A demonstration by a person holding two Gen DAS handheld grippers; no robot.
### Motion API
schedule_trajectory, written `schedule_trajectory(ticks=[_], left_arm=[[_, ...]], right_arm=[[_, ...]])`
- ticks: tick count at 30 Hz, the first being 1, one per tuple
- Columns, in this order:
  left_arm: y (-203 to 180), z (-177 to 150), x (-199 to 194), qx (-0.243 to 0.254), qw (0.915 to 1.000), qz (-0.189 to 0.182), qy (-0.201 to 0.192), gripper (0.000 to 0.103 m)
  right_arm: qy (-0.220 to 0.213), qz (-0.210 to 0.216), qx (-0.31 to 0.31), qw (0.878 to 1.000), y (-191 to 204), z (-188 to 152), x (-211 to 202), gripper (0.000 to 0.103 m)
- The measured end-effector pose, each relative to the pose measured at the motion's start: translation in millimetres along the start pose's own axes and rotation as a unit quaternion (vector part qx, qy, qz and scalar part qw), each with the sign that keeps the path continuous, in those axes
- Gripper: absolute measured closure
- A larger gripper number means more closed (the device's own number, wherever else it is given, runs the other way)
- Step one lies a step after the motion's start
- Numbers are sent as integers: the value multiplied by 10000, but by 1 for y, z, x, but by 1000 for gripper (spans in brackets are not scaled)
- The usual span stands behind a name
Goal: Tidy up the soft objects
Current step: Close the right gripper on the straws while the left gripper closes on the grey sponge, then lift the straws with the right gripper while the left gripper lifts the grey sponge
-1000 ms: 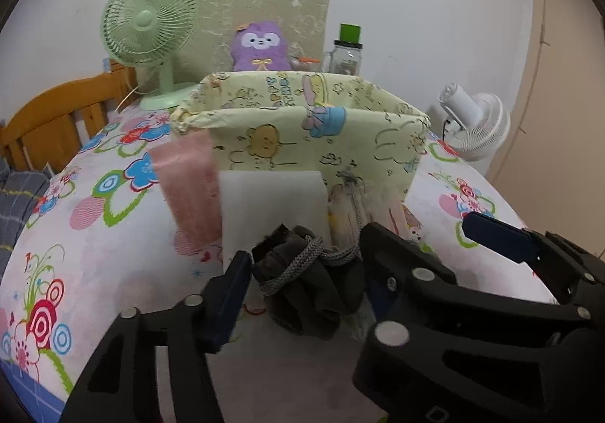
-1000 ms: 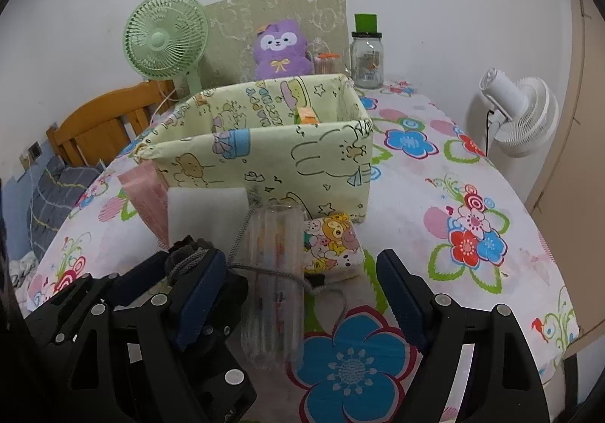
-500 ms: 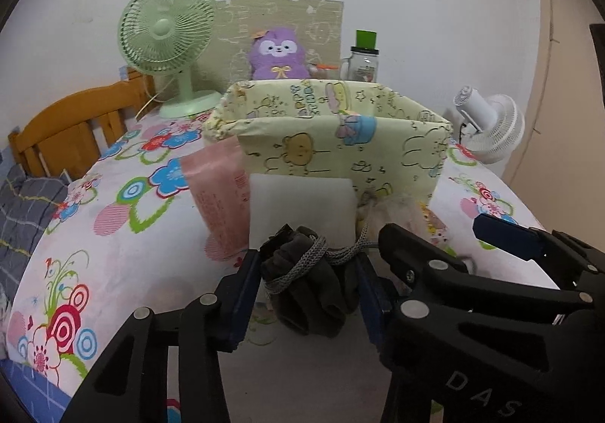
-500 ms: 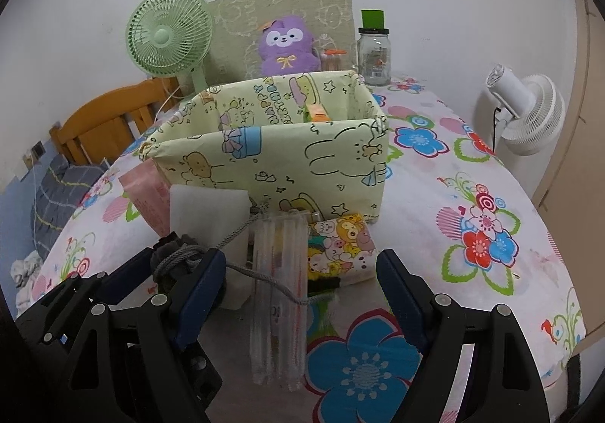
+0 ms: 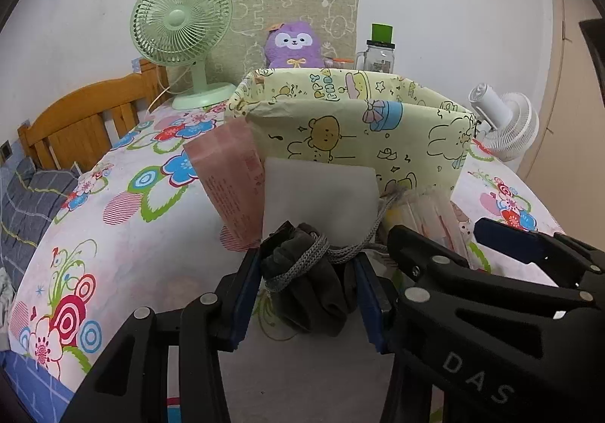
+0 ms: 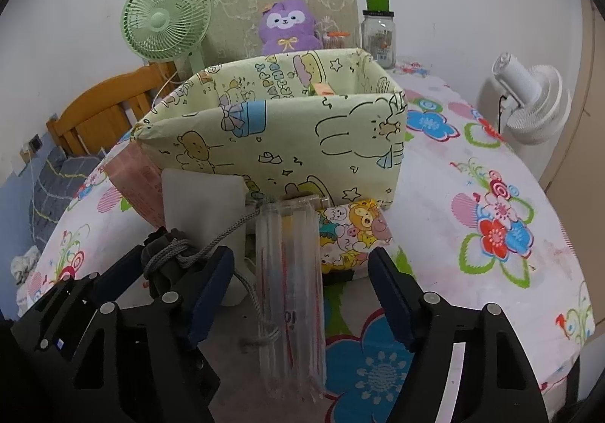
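My left gripper (image 5: 308,281) is shut on a dark grey drawstring pouch (image 5: 306,287) and holds it off the table; it also shows in the right wrist view (image 6: 168,256). Its grey cord (image 6: 227,230) trails right. My right gripper (image 6: 300,290) is open and empty, its fingers either side of a clear plastic pack (image 6: 289,290) lying on the table. A yellow cartoon-print fabric box (image 6: 287,143) stands behind, open at the top. A white foam block (image 5: 319,196), a pink packet (image 5: 230,181) and a small cartoon pouch (image 6: 351,234) rest against its front.
A green fan (image 5: 181,26), a purple plush (image 5: 293,45) and a glass jar (image 5: 378,52) stand at the back by the wall. A white fan (image 6: 529,105) sits at the right table edge. A wooden chair back (image 5: 83,120) is at left.
My left gripper has closed on the grey pouch and raised it. Both cameras have risen and pulled back a little; the right gripper stays open over the clear pack.
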State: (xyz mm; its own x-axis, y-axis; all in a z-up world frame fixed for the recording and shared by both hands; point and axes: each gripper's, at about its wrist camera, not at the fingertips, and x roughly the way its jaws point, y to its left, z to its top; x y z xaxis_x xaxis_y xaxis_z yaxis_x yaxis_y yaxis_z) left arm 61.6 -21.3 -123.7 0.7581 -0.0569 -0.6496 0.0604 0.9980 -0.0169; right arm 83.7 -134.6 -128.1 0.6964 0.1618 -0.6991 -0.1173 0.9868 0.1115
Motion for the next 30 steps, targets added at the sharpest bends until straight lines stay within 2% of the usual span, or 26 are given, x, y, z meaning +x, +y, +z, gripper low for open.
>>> schedule_trajectory(ticks=[7,10,12,18,30], left_arm=[[-7,0,5,164,9997,190,60,53],[-7,1,6,153,9997,175,76,53],[-6,2,6,131,9998,157,88,54],[-8,3,3,157,9997,185,92,54],[-18,7,-17,137,9998,97,-88,57]], right_arm=[[167,-24,-5,9999,1,1,11,48],[171,24,17,9998,0,1,12,52],[142,21,31,9999,0,2,12,64],[128,98,8,9999,0,3,9,75],[-201,227,49,9995,-5,4,-18,79]])
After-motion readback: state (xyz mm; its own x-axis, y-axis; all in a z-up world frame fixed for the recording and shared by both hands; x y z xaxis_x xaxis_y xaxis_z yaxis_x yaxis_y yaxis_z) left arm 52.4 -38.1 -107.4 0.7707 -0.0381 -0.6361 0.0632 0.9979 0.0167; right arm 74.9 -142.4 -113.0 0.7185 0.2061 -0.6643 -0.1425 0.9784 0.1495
